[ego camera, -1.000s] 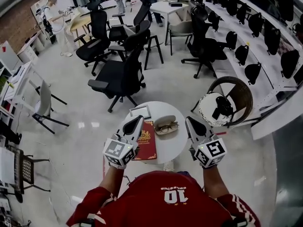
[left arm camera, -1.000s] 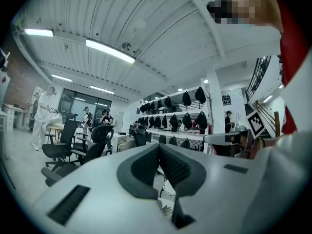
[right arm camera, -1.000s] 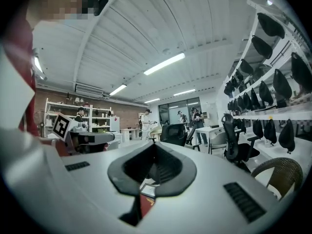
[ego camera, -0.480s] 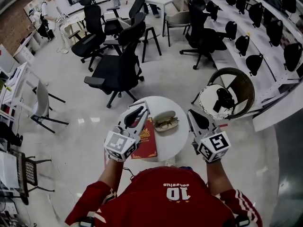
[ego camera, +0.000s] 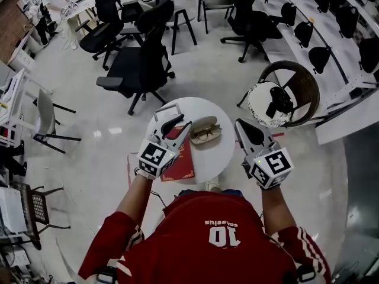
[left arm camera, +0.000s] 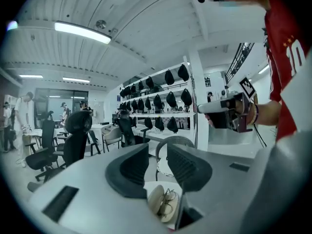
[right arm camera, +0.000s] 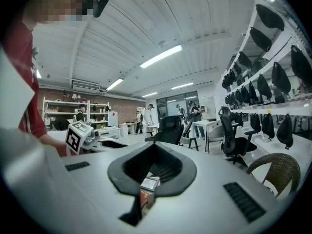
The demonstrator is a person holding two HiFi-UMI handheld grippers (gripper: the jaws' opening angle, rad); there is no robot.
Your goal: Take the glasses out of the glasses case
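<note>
An open beige glasses case (ego camera: 205,129) lies on the round white table (ego camera: 219,158) with the glasses (ego camera: 208,134) resting in it. My left gripper (ego camera: 174,125) hovers over the table just left of the case, jaws opening, nothing between them. In the left gripper view the case (left arm camera: 157,204) and glasses (left arm camera: 168,204) show below the gap of that gripper (left arm camera: 158,152). My right gripper (ego camera: 241,126) hangs at the table's right edge, apart from the case, jaws shut and empty. The right gripper view shows that gripper's (right arm camera: 156,152) black pads meeting.
A red book (ego camera: 180,161) lies on the table's left part under my left gripper, with a small framed tablet (ego camera: 167,111) beyond it. A wicker chair (ego camera: 287,99) with a white cushion stands right of the table. Black office chairs (ego camera: 139,70) stand behind.
My left gripper has come down and forward over the red book, closer to the case, and its jaws have gone from shut to open. The right gripper has hardly shifted.
</note>
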